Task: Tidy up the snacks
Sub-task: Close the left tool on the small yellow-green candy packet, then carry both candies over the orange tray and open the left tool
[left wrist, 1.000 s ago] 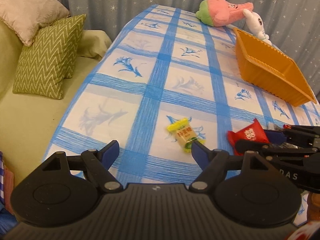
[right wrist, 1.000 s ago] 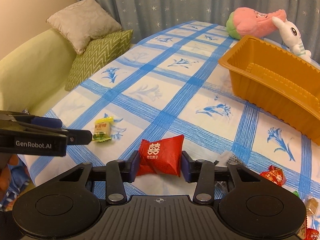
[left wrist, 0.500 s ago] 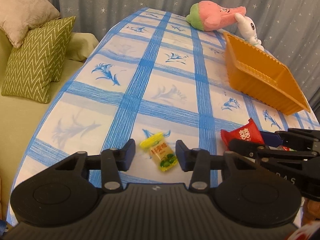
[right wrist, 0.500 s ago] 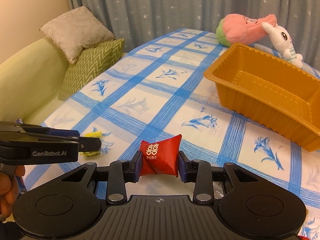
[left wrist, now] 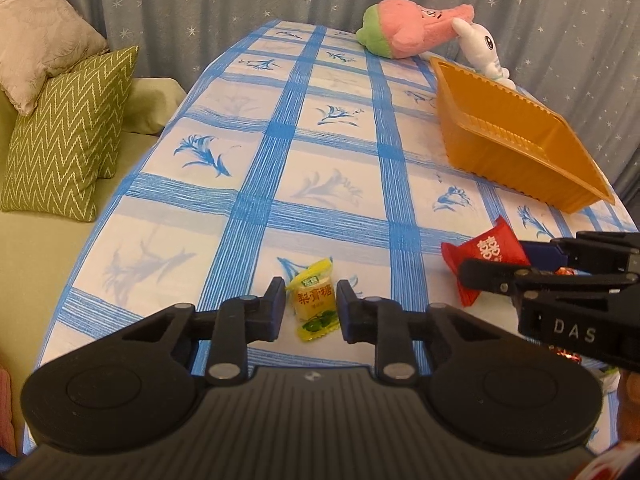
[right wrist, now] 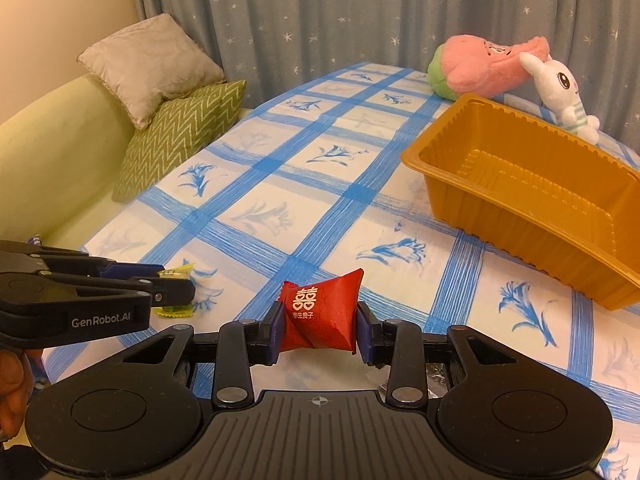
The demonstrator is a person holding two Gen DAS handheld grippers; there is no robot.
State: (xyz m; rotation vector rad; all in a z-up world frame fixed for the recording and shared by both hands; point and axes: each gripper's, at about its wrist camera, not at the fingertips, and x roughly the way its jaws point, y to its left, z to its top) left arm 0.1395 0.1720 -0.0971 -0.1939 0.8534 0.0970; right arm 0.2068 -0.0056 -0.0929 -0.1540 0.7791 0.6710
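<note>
Both grippers on a sweet each, tray waiting empty.

The right gripper (right wrist: pixel 319 330) pinches the red packet (right wrist: pixel 320 314) across its middle, pads flat on both sides, so it sits square and, I judge, lifted off the cloth (right wrist: pixel 304 200) for the carry to the orange tray (right wrist: pixel 532 204), which stands well apart to the right. The left gripper (left wrist: pixel 311 310) straddles the yellow candy (left wrist: pixel 314 306), which lies on the cloth; its pads sit just beside the wrapper, nearly touching, so I cannot tell whether they grip.
</note>
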